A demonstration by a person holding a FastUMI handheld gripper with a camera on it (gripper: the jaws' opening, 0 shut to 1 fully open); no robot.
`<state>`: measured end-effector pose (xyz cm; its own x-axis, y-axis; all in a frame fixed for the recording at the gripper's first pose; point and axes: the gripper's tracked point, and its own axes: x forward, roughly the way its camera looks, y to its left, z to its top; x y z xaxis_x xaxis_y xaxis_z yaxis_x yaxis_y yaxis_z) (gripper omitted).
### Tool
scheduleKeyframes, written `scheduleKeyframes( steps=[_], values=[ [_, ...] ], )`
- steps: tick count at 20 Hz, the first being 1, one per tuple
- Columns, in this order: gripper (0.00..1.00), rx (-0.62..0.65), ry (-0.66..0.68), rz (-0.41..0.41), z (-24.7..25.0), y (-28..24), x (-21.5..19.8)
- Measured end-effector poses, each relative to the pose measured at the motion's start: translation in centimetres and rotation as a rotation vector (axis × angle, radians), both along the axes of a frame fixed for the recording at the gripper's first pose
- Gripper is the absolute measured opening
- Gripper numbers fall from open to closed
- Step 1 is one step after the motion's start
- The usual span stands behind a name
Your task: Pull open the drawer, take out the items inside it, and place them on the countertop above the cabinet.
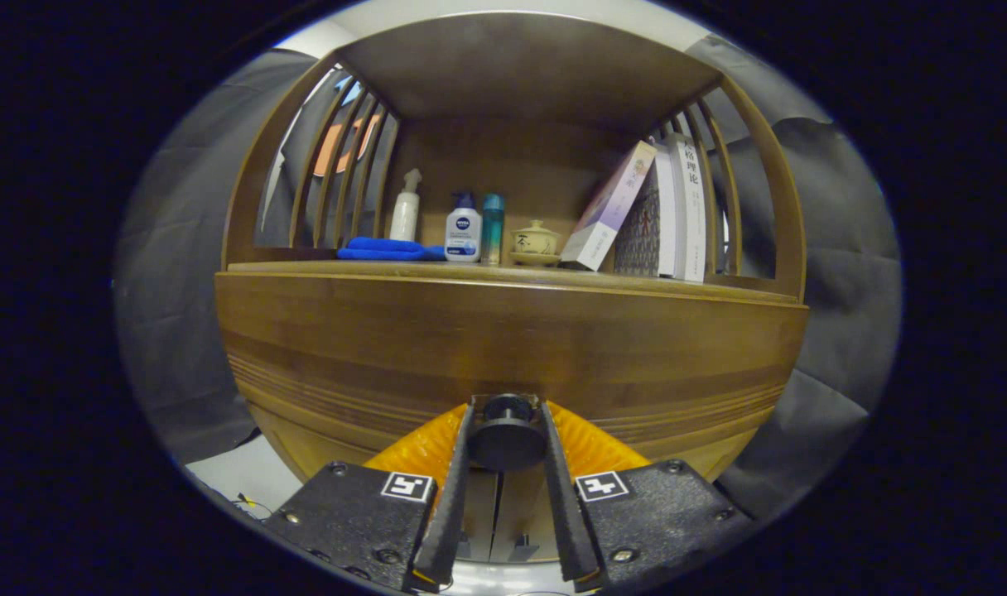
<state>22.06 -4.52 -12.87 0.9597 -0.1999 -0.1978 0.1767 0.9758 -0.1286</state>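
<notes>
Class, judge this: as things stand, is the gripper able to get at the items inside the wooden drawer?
Probably not yet. The gripper has its fingers closed around the round dark knob, but the wooden drawer front looks shut, hiding whatever lies inside.

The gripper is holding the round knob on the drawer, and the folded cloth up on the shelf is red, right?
Not quite. In the gripper view the cloth is blue, not red. The rest holds: the gripper has its fingers closed on the round knob of the drawer, and the cloth lies folded on the shelf.
</notes>
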Motion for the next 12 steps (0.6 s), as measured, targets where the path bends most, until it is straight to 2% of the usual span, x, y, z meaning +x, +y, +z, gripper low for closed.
scheduleKeyframes(
  steps=[5,12],
  values=[
    [0.41,0.017,0.031,-0.01,-0.1,0.0,-0.5],
    [0.39,0.017,0.03,-0.009,-0.1,0.4,-4.6]
  ],
)
